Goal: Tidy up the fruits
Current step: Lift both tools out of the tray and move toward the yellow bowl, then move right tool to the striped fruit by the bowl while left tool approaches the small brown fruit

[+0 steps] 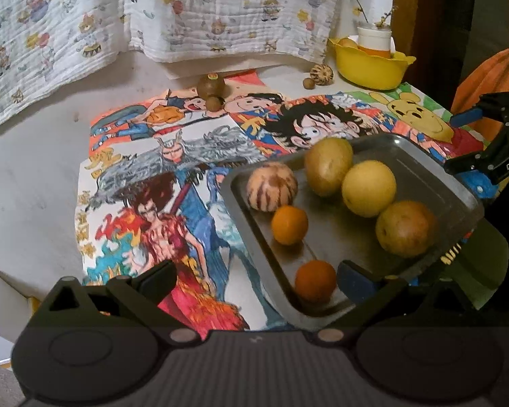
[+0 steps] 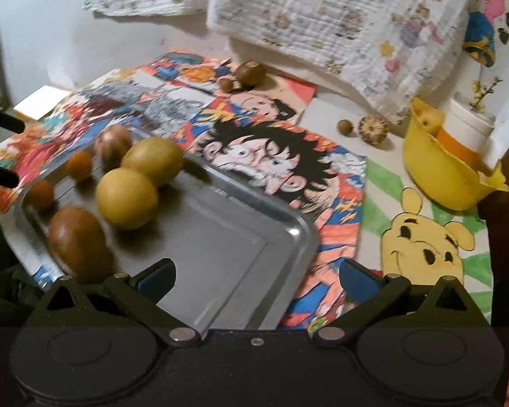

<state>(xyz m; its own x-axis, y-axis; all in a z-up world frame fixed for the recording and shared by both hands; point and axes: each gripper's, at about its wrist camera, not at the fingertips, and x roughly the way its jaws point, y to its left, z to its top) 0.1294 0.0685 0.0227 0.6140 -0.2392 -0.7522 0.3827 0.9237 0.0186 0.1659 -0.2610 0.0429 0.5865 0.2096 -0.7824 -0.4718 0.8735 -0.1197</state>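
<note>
A metal tray (image 1: 434, 176) sits on the drawing-covered table and holds several fruits: two small oranges (image 1: 289, 225), a striped round fruit (image 1: 271, 186), yellow-green fruits (image 1: 369, 189) and a brownish apple (image 1: 405, 228). My left gripper (image 1: 256, 279) is open at the tray's near corner, its right finger over the rim. The tray also shows in the right wrist view (image 2: 302, 234), with the fruits (image 2: 127, 197) on its left half. My right gripper (image 2: 258, 279) is open over the tray's near right corner. A kiwi (image 1: 210, 84) and a small brown fruit (image 1: 214, 103) lie far back.
A yellow bowl (image 1: 370, 66) with a white-and-orange cup stands at the back right, also seen in the right wrist view (image 2: 437, 173). A patterned ball (image 1: 321, 74) and a small nut lie beside it. A printed cloth (image 1: 186, 10) hangs behind the table.
</note>
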